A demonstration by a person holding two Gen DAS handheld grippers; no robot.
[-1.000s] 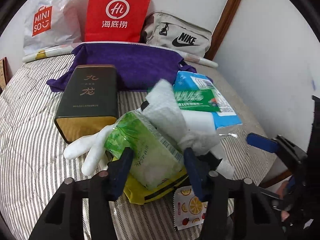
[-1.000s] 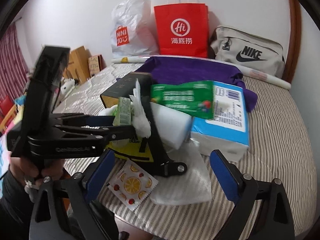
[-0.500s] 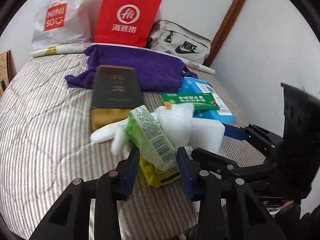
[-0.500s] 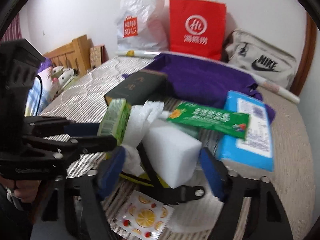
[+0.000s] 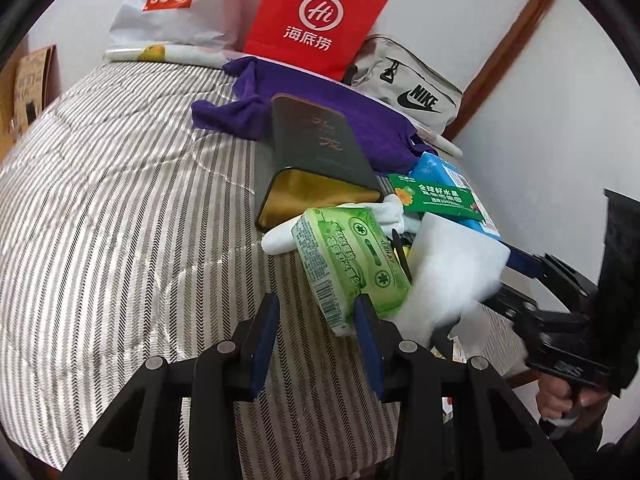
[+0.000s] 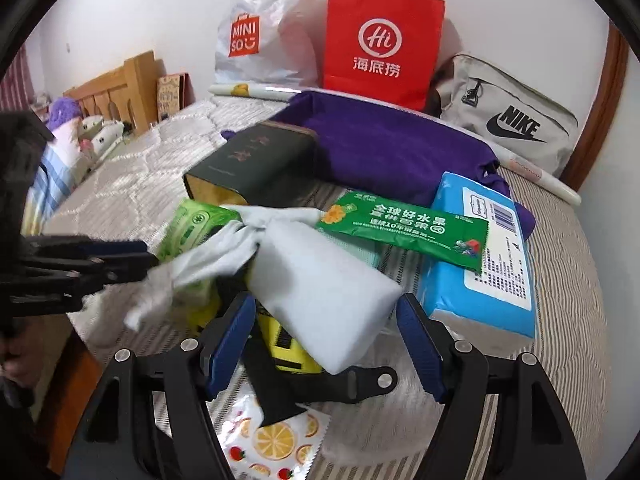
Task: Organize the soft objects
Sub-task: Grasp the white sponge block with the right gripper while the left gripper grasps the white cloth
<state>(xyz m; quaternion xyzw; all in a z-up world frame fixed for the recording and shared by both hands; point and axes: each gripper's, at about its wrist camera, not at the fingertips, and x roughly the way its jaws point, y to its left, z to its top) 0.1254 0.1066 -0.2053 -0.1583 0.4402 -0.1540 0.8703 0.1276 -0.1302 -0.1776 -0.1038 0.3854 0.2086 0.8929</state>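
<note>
Between right gripper (image 6: 326, 334) pads: white sponge (image 6: 320, 292)

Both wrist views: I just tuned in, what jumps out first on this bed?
The red bag against the back wall grabs the eye first, with the purple cloth spread in front of it. Nearer, a cluttered pile sits on the striped bed: the left tool is clamped on a green tissue pack, and the right tool straddles a white sponge beside a blue tissue pack.
</note>
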